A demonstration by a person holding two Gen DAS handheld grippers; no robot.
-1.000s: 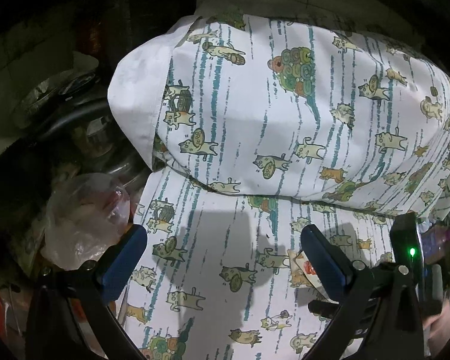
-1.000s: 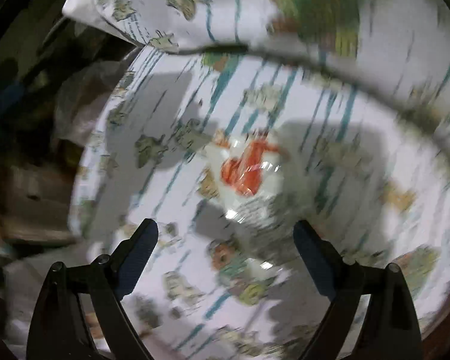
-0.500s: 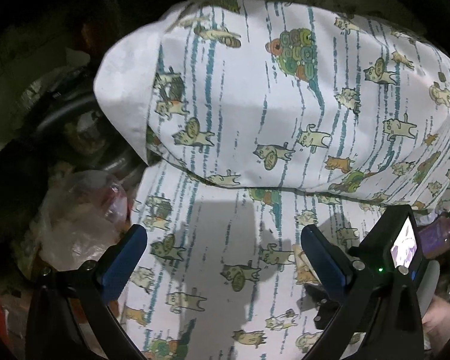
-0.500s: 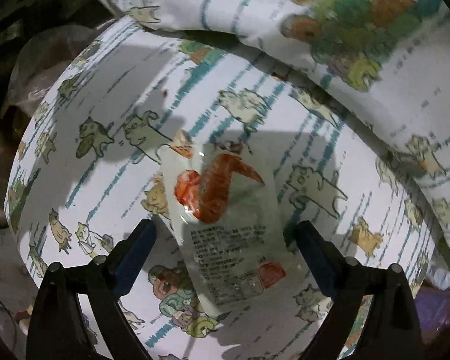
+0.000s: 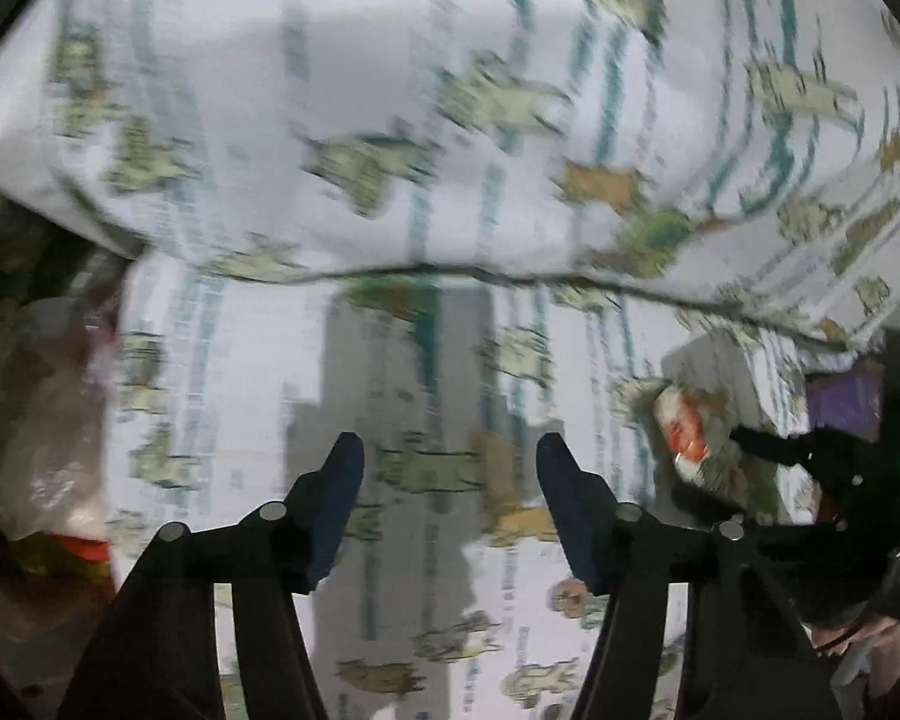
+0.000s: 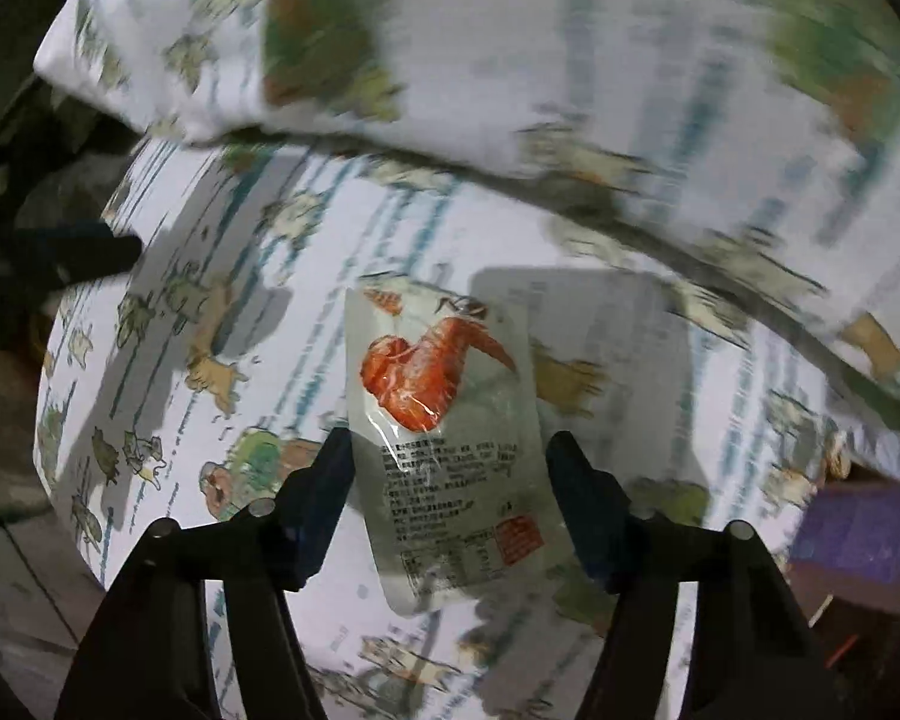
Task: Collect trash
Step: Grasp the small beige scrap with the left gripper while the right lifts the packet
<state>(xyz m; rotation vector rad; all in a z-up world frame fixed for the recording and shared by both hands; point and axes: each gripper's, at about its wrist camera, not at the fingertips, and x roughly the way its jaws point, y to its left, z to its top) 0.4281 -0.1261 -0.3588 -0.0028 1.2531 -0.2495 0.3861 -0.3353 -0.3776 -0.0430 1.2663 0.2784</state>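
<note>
A clear snack wrapper (image 6: 450, 444) with a red chicken-wing picture lies flat on the cat-print bed sheet (image 6: 258, 324). My right gripper (image 6: 450, 456) is open, with its jaws standing on either side of the wrapper's lower half. In the left wrist view the same wrapper (image 5: 690, 438) shows at the right, with the right gripper (image 5: 810, 456) over it. My left gripper (image 5: 447, 456) is open and empty above the bare sheet (image 5: 390, 360).
A pillow (image 5: 450, 120) in the same cat print lies across the far side of the bed (image 6: 570, 60). A clear plastic bag (image 5: 36, 420) sits off the bed's left edge. A purple object (image 6: 858, 534) lies at the right.
Both grippers have moved forward and the views are blurred. The right gripper's jaws now straddle the wrapper more closely. The left gripper's jaws look closer together.
</note>
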